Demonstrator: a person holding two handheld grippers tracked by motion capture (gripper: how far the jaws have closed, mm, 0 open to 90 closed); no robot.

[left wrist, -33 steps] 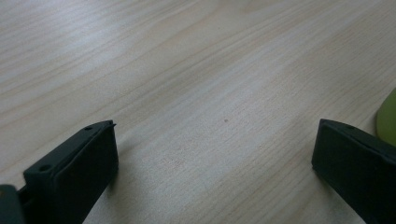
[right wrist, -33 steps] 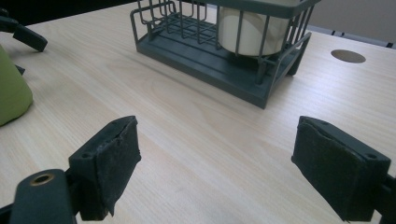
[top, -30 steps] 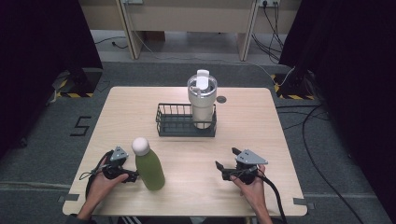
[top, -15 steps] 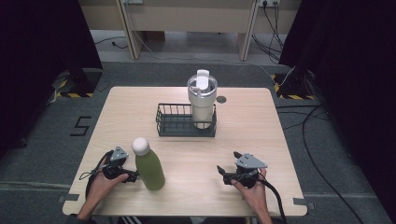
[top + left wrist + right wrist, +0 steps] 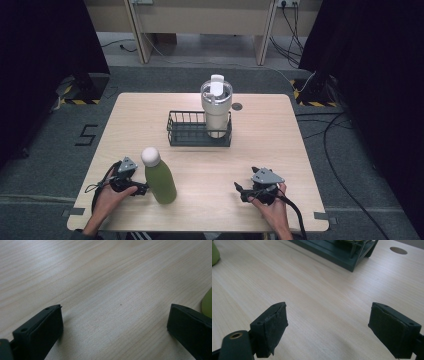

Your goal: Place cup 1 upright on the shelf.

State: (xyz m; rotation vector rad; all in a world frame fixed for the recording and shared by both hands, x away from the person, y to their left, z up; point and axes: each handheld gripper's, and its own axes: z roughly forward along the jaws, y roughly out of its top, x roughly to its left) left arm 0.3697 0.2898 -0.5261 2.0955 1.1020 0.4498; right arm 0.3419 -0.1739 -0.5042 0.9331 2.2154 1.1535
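Resting low near the front edge of the pale wooden table [image 5: 150, 120], your right gripper [image 5: 243, 190] has slid slightly toward you over the last second, jaws wide apart and holding nothing, so it looks parked rather than reaching. Your left gripper [image 5: 142, 189] has kept its place, jaws spread and empty, just beside the upright green bottle with the white cap [image 5: 159, 176]. Farther back, the dark wire basket [image 5: 186, 131] holds the cream lidded tumbler [image 5: 216, 105] at its right end.
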